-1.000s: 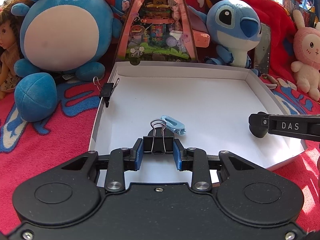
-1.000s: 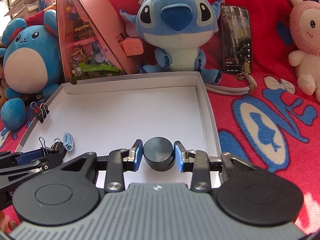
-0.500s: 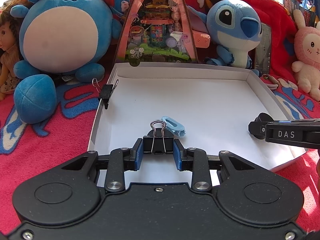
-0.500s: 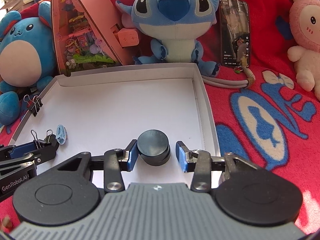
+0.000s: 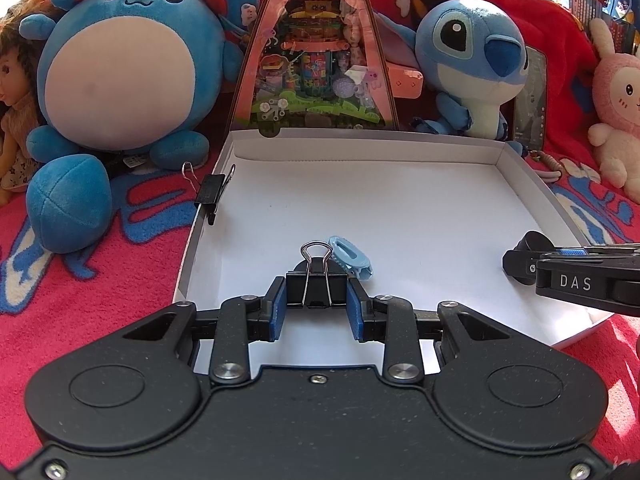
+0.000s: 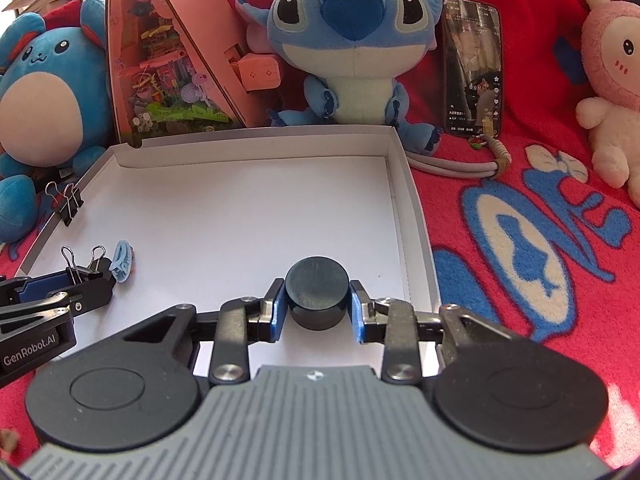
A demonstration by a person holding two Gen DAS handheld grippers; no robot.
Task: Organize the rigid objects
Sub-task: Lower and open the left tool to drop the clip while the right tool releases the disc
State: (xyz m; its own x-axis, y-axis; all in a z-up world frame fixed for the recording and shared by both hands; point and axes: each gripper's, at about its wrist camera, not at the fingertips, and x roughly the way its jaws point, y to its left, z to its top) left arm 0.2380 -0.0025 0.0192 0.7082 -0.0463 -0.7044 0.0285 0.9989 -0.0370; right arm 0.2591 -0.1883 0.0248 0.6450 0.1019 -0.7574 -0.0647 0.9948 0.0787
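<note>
A shallow white cardboard tray (image 5: 360, 140) lies on a red blanket. My left gripper (image 5: 316, 298) is shut on a black binder clip (image 5: 316, 280) just above the tray's near left floor. A light blue plastic clip (image 5: 350, 258) lies right behind it. A second black binder clip (image 5: 211, 192) grips the tray's left wall. My right gripper (image 6: 317, 308) is over the tray's near right part. Its jaws are closing, and both blue pads touch the sides of a black round cylinder (image 6: 316, 288). The left gripper (image 6: 92, 280) also shows at the left of the right wrist view.
Plush toys ring the tray: a round blue one (image 5: 120, 72), a blue big-eared one (image 6: 352, 40) and a pink rabbit (image 6: 612, 80). A pink triangular toy box (image 5: 316, 60) stands behind the tray. A phone (image 6: 472, 68) and a grey cord (image 6: 460, 166) lie at the right.
The right gripper's jaws have narrowed onto the black cylinder, which now sits centred between both pads. The left gripper and its binder clip have not moved.
</note>
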